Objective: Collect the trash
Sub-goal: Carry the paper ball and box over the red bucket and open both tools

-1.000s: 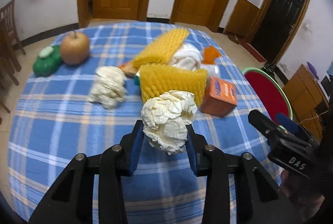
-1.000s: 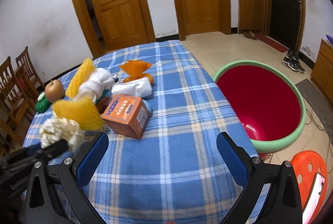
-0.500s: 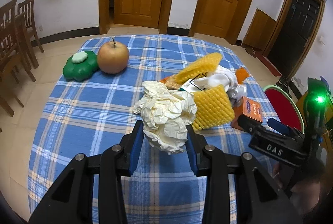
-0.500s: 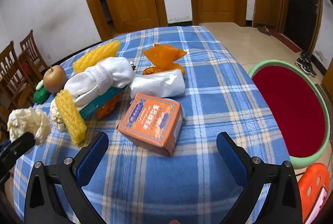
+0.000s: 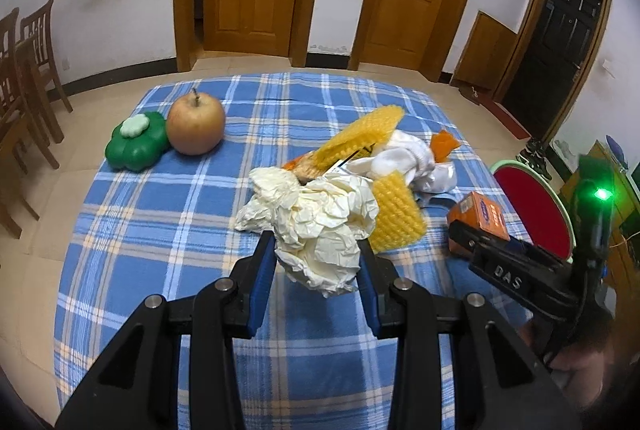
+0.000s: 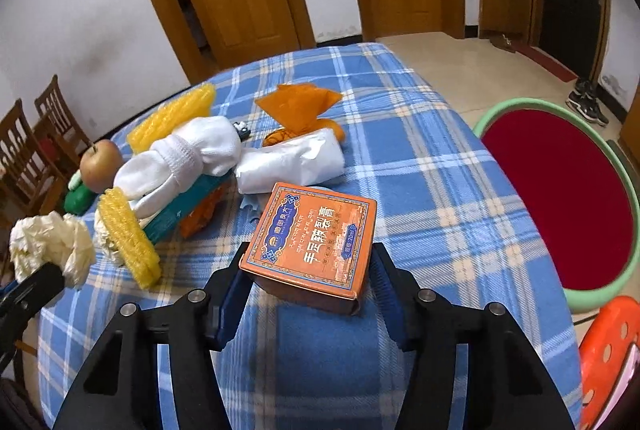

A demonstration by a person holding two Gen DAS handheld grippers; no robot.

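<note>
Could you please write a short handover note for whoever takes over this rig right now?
Left gripper: shut on a crumpled paper ball, held above the table.
Right gripper: jaws closing around the orange box, which lies on the cloth; whether the pads touch it yet is unclear.
Still on the table: yellow foam nets, white cloth roll, white wrapper, orange bag, another paper wad. The apple and green container stand apart.
Red basin sits beside the table; nothing is visible in it.
Left: drop the ball and box, collect the rest.
</note>
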